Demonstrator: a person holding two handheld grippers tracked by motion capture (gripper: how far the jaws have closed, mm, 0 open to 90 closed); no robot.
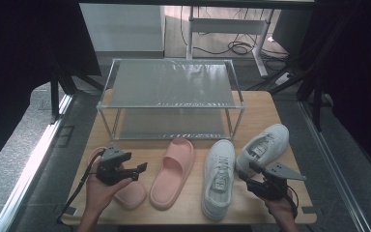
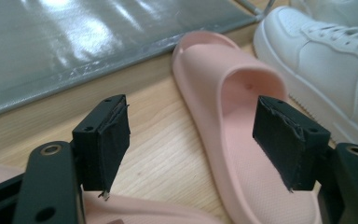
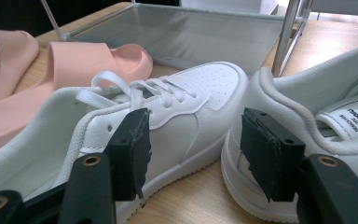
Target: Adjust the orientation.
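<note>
- Pink slides [image 1: 173,171] and white sneakers [image 1: 220,176] lay before our shoe rack [image 1: 171,96]; the tongue label [image 3: 354,117] was unreadable to us.
- We held left gripper [image 1: 142,168] and right gripper [image 1: 247,174] wide, empty, with bare wooden table [image 1: 193,193] between shoes.

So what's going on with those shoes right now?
Left gripper open by pink slides. Right gripper open between white sneakers. Rack behind, nothing blocking.

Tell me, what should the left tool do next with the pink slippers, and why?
Probably ease the left tool forward so its open jaws straddle the side wall of the middle pink slide, then close. The jaws hold nothing, that slide lies right ahead between them, and the two-tier shoe rack behind it looks like the likely place for it.
</note>
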